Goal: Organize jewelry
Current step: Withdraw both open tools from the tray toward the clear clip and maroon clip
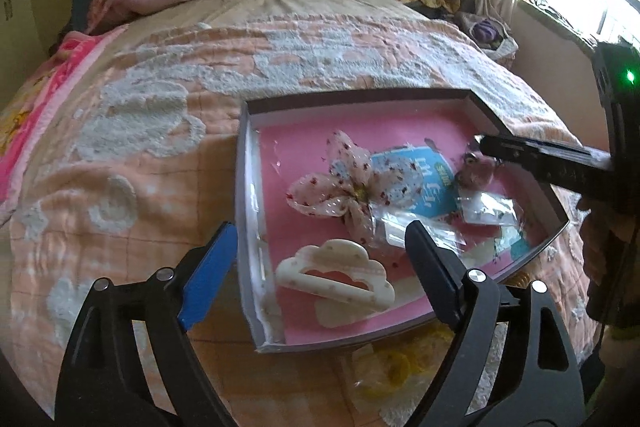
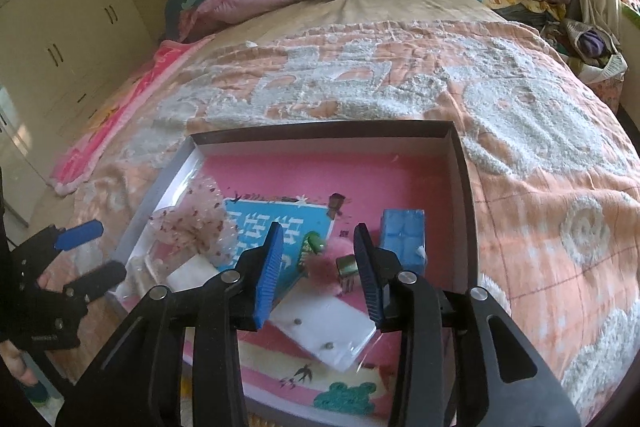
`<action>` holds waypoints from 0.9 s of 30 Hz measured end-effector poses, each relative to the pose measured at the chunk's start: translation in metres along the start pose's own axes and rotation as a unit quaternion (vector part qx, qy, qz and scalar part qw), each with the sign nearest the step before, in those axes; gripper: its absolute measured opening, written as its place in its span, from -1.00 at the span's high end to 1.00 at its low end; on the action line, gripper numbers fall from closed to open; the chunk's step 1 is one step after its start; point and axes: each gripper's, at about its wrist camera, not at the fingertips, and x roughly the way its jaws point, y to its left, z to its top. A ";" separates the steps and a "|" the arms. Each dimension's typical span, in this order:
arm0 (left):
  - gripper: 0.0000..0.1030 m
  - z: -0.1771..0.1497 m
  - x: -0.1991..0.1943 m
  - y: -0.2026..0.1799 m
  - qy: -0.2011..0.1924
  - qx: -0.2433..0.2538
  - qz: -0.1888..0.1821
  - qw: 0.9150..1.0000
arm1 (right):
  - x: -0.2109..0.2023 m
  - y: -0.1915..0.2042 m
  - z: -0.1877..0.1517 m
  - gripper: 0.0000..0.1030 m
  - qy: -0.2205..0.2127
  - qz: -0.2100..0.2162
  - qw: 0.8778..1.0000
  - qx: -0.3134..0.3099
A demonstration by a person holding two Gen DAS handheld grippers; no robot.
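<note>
Pink lining is seen inside a shallow box (image 2: 456, 163) set on the bed's peach quilt (image 2: 540, 187). Inside it are laid a spotted fabric bow (image 1: 352, 183), a blue card (image 2: 280, 231), a cream cloud-shaped hair claw (image 1: 340, 275) at the near left, a blue block (image 2: 402, 231) and a clear packet of earring studs (image 2: 328, 331). The right tongs (image 2: 320, 267) are held open above the packet, nothing gripped. The left tongs (image 1: 320, 247) are spread wide over the box's near left corner, empty.
</note>
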 end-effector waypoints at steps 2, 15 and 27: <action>-0.58 0.001 -0.008 0.001 -0.009 0.000 -0.003 1.000 | -0.007 0.002 -0.002 0.15 -0.004 0.001 1.000 0.002; -0.81 0.005 -0.022 0.004 -0.028 -0.007 0.006 1.000 | -0.077 -0.003 -0.028 -0.61 -0.060 -0.001 0.997 0.052; -0.81 0.009 -0.056 0.005 -0.066 -0.020 0.011 0.998 | -0.119 0.005 -0.043 -0.61 -0.084 0.010 0.995 0.058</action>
